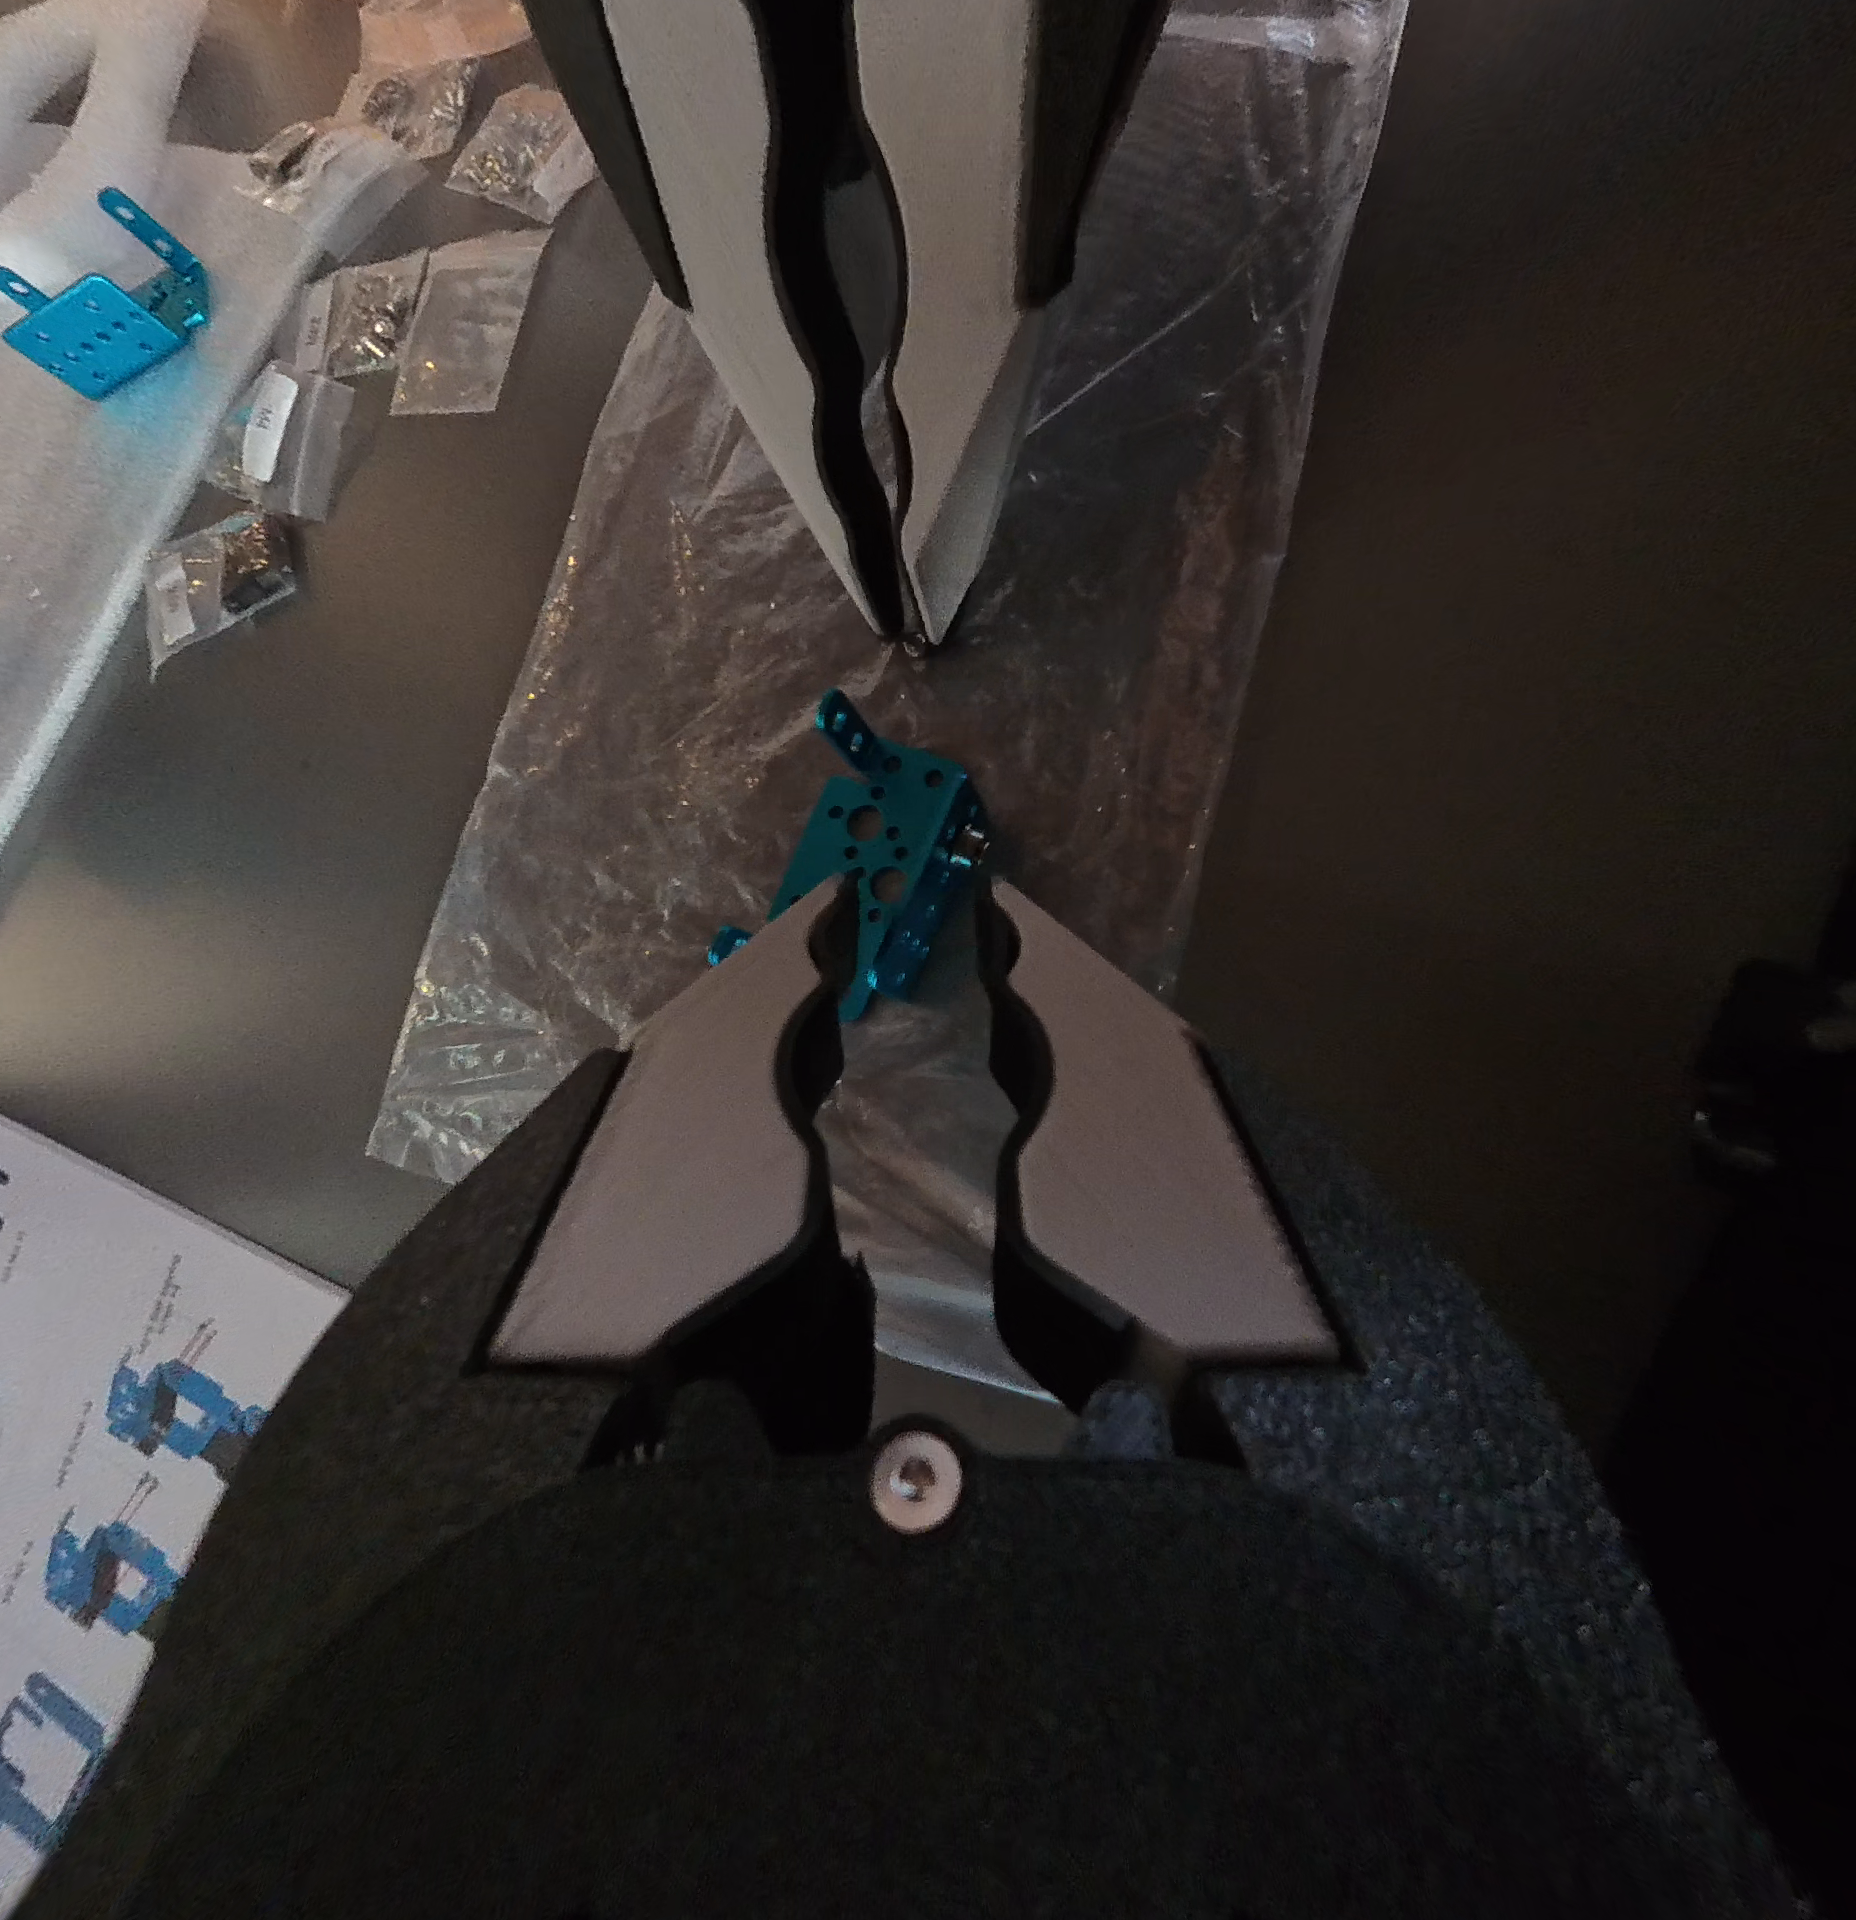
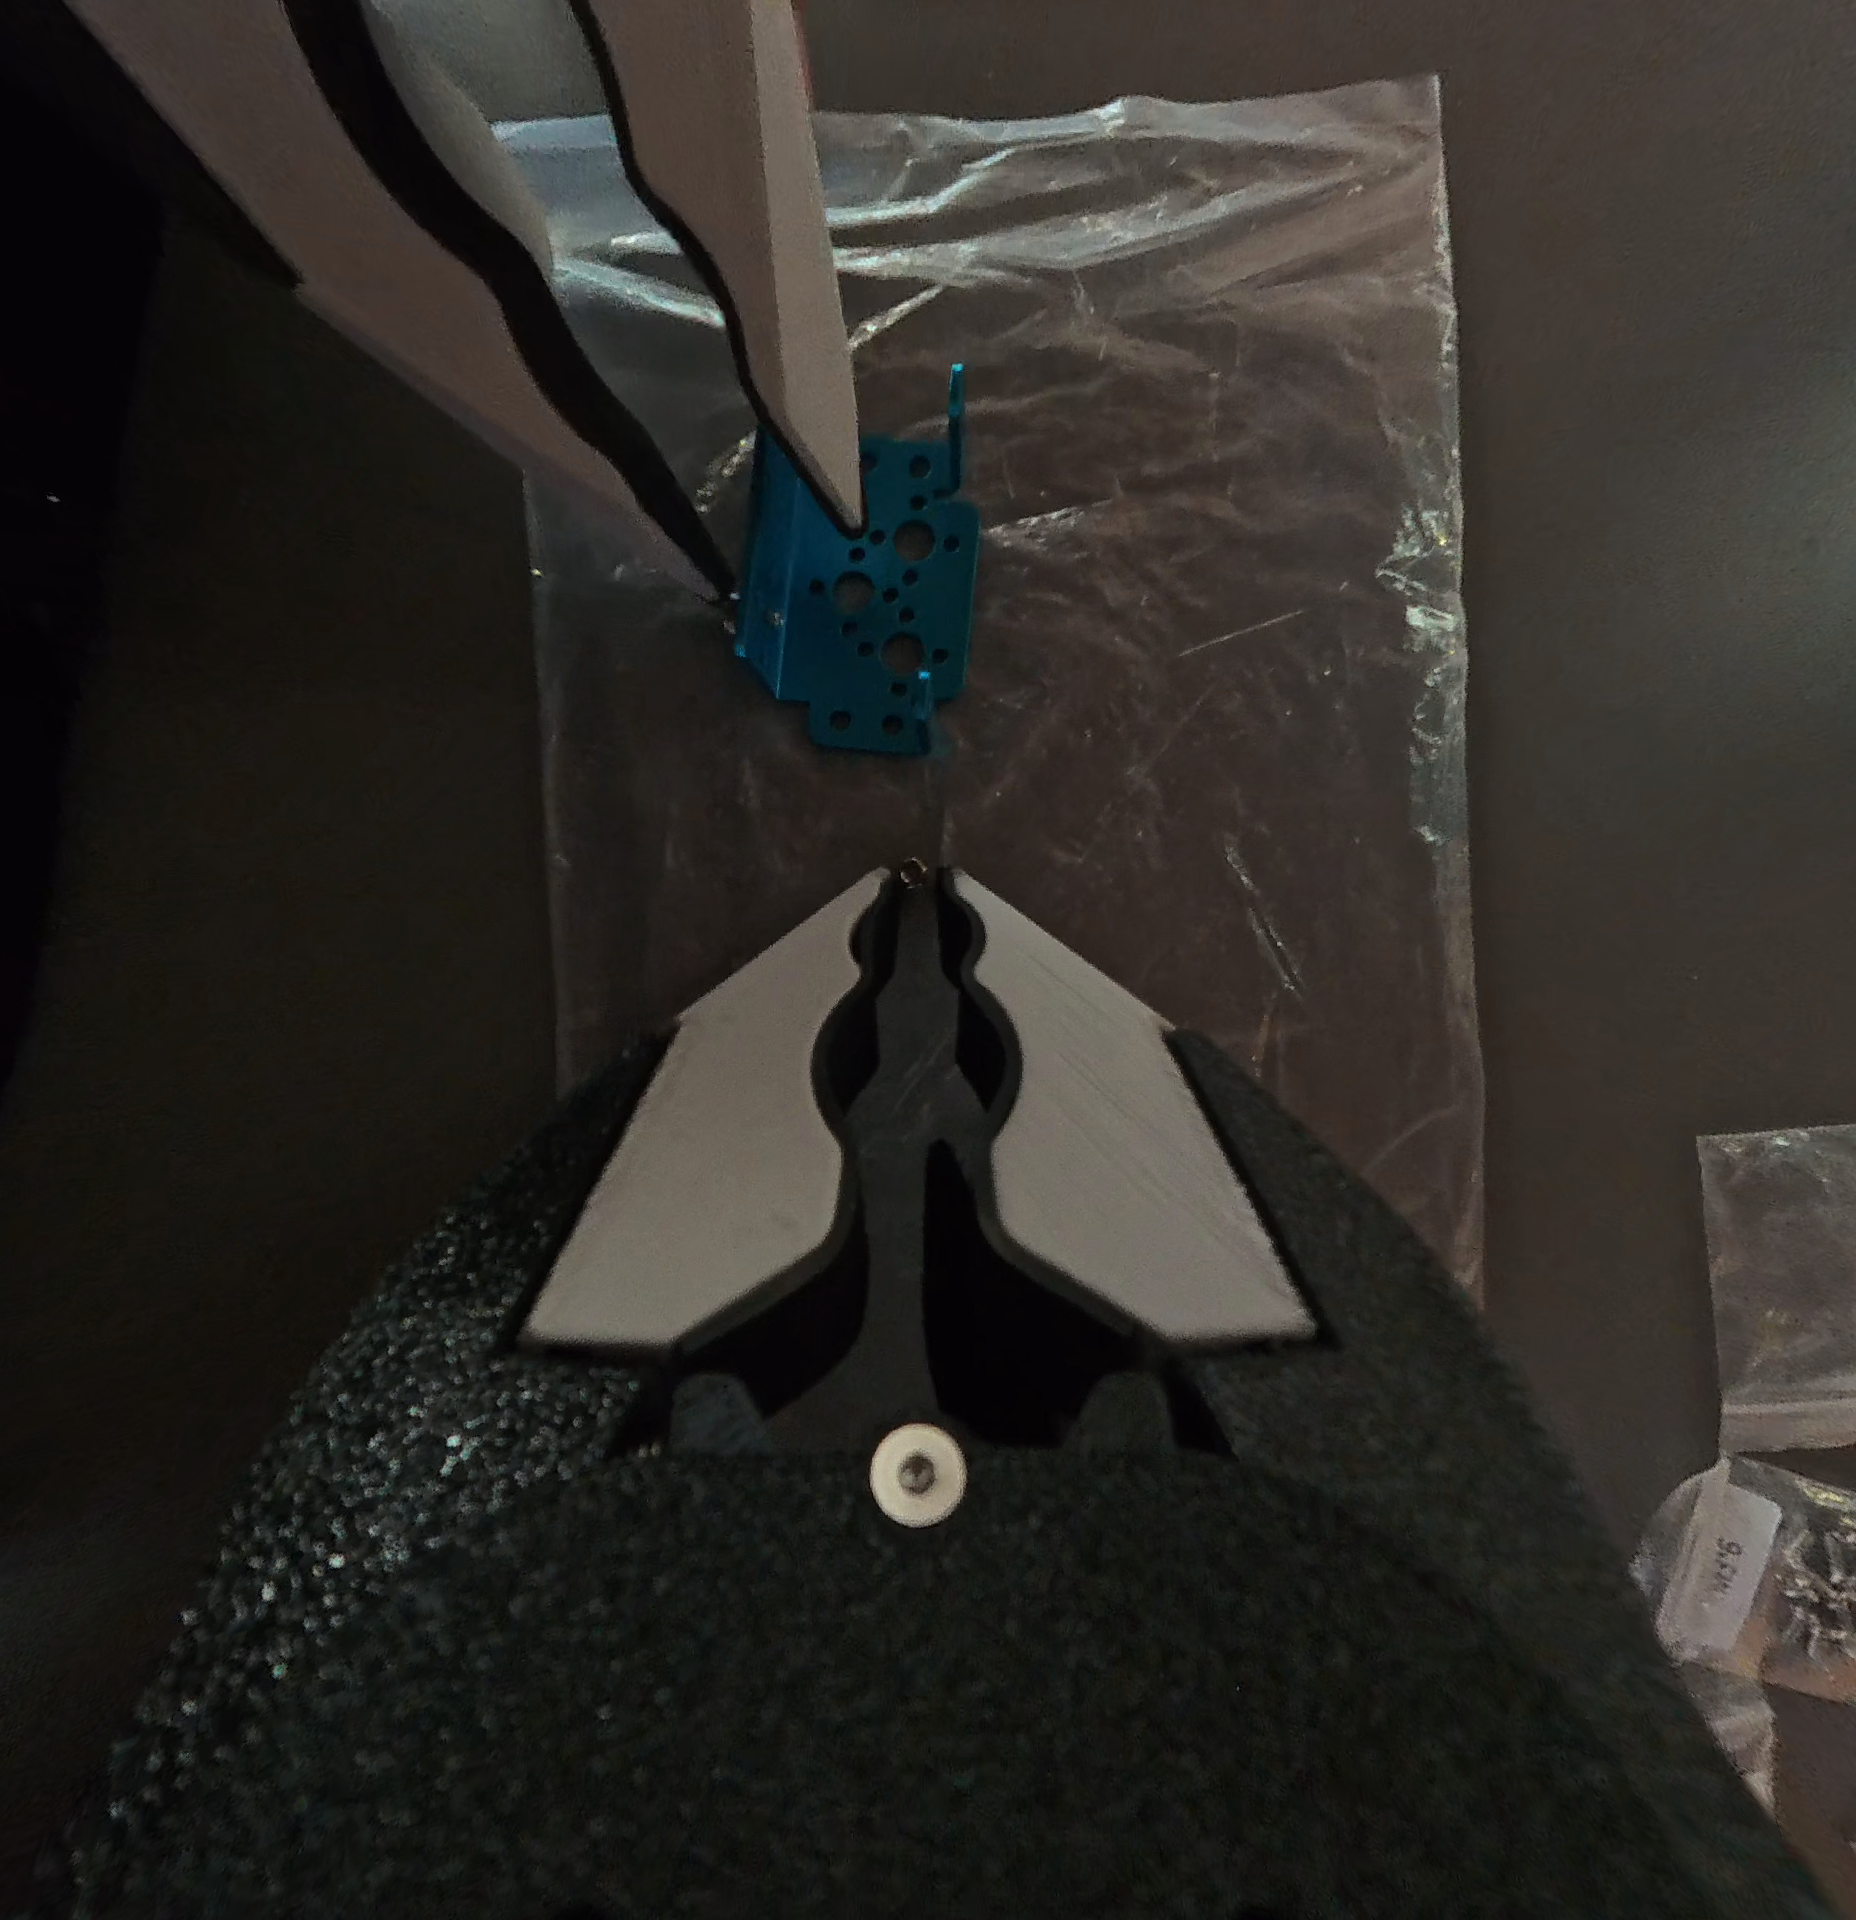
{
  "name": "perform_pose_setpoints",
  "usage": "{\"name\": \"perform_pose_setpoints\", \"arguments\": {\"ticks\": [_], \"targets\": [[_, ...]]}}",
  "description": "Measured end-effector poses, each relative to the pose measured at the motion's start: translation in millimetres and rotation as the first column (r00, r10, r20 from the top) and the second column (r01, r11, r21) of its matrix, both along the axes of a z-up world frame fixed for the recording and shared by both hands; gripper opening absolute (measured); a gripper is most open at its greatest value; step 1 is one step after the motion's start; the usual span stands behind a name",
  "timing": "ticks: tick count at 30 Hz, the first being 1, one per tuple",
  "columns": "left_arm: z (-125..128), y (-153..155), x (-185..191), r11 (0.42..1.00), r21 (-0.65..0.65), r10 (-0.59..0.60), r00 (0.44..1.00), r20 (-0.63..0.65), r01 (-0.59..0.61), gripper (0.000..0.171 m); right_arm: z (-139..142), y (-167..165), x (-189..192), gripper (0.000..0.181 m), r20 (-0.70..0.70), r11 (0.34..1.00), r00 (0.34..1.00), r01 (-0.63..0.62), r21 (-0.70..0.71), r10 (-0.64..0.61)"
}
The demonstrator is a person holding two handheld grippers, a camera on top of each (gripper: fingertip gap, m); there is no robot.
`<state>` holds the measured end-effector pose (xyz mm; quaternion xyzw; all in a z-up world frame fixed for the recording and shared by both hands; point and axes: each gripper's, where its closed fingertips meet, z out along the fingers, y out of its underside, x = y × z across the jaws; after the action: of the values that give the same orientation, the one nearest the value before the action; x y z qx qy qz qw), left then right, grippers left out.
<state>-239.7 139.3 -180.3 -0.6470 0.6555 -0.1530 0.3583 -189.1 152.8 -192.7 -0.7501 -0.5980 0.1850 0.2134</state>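
Observation:
A blue perforated metal bracket (image 1: 882, 821) sits between my left gripper's (image 1: 913, 883) fingers, which are closed on its folded side wall. A small screw head (image 1: 971, 847) sticks out of that wall. In the right wrist view the same bracket (image 2: 882, 613) is held just above a clear plastic bag (image 2: 1163, 623), with the left gripper (image 2: 784, 556) reaching in from the upper left. My right gripper (image 2: 916, 873) is shut on a tiny metal nut (image 2: 911, 871), a short way in front of the bracket. In the left wrist view the right gripper (image 1: 913, 636) comes down from the top.
A second blue bracket (image 1: 103, 301) lies on white foam at the upper left. Several small bags of screws (image 1: 425, 312) lie on the dark table; more of these bags (image 2: 1786, 1558) show at lower right. An illustrated instruction sheet (image 1: 72, 1507) lies at lower left. Some 6 cm of space lies between my two pairs of fingers.

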Motion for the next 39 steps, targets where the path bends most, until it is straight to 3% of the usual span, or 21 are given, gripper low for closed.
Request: {"name": "perform_pose_setpoints", "arguments": {"ticks": [13,31,39], "targets": [[-5.6,0.7,0.3,0.997,0.071,0.006,0.999,-0.036,-0.004,0.025,-0.4,-1.0,-4.2,0.006,0.052,0.999,0.998,-0.038,-0.008,0.038],[-4.4,-1.4,6.0,0.988,0.151,-0.031,0.998,-0.048,0.038,0.002,12.7,-1.3,-3.8,0.0,-0.118,0.999,0.993,0.029,-0.019,-0.031],[-2.7,-12.2,3.5,0.99,0.093,-0.101,0.995,-0.027,0.103,0.002,30.9,-19.6,-41.3,0.0,-0.304,0.997,0.952,-0.058,-0.052,0.04]]}}
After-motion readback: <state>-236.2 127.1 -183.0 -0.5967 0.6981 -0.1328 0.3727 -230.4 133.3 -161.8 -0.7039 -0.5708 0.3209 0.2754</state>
